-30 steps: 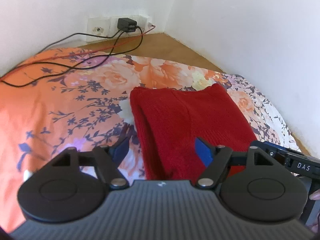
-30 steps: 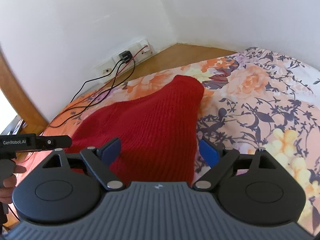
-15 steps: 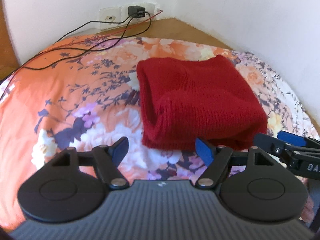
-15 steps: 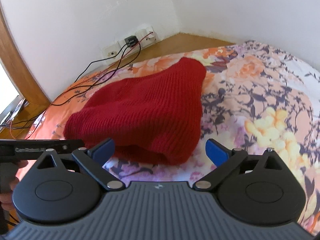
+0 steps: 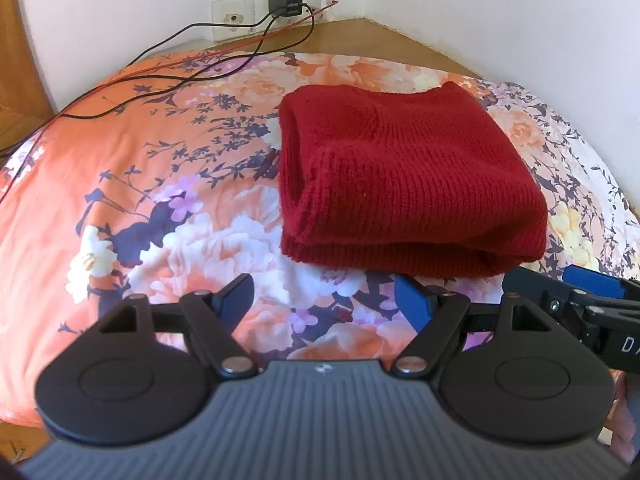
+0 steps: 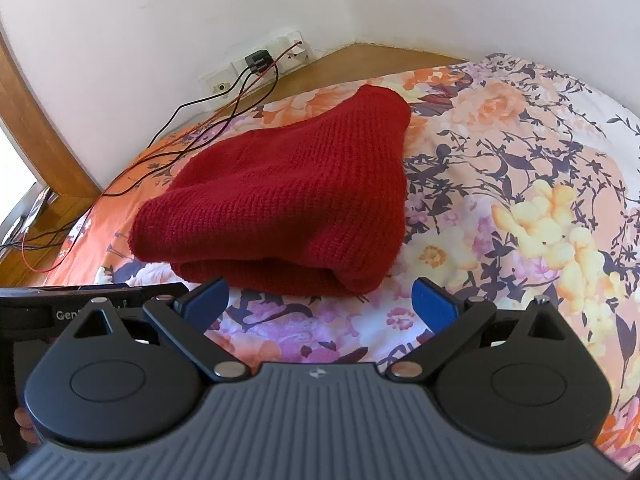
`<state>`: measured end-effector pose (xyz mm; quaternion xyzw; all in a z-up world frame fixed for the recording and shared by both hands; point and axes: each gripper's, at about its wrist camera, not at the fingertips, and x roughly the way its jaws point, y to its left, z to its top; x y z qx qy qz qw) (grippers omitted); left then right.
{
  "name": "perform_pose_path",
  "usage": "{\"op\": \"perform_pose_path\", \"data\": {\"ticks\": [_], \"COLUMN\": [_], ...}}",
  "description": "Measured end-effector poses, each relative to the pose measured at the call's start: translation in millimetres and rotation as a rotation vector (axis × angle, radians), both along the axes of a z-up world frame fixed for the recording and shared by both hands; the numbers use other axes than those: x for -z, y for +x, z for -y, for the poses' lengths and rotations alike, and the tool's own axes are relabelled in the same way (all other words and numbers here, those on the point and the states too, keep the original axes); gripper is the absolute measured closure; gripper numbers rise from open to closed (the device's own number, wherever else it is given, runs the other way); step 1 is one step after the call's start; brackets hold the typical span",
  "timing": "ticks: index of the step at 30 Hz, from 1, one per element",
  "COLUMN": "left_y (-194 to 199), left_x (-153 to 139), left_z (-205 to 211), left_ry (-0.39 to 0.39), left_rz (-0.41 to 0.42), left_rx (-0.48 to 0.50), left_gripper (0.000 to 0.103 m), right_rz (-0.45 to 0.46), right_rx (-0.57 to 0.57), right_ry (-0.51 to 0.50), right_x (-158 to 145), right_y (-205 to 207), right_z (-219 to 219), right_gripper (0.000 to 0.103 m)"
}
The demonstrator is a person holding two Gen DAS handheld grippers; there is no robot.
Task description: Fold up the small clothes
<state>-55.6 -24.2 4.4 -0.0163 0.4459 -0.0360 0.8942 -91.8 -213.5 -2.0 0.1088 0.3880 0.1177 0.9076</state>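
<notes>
Red knit garment lay folded in a thick bundle on the floral bedspread, toward the wall-corner side of the bed. Folded edge faced both cameras; open ribbed hem visible on its left side in left wrist view. Same item in right wrist view, layers stacked, nothing touching it.

Left gripper: jaws spread wide, blue pads apart, nothing between them. Positioned just short of garment's near edge, above the bedspread, not in contact w/ the knit.

Right gripper: likewise spread, blue pads well apart, empty. Sat near garment's front fold, no contact. Its fingers also seen at right edge of left wrist view, beside the garment's near-right corner.

Bkgd: wall socket strip w/ black charger plugged in; black and red cables trailed from it across the orange part of the bedspread. Wooden ledge ran along the white walls behind the bed. Part of a hand visible at lower left of right wrist view, holding the other device.
</notes>
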Motion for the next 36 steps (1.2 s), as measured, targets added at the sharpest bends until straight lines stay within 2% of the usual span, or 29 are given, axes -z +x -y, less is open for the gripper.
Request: {"op": "perform_pose_path", "data": {"ticks": [36], "left_y": [8.9], "left_x": [-2.2], "left_z": [4.3], "left_ry": [0.01], "left_rz": [0.008], "left_rx": [-0.003], "left_gripper": [0.024], "right_rz": [-0.001], "right_rx": [-0.011], "right_ry": [0.008], "right_x": [-3.5], "right_y": [9.0], "right_z": [-3.6], "right_gripper": [0.002]}}
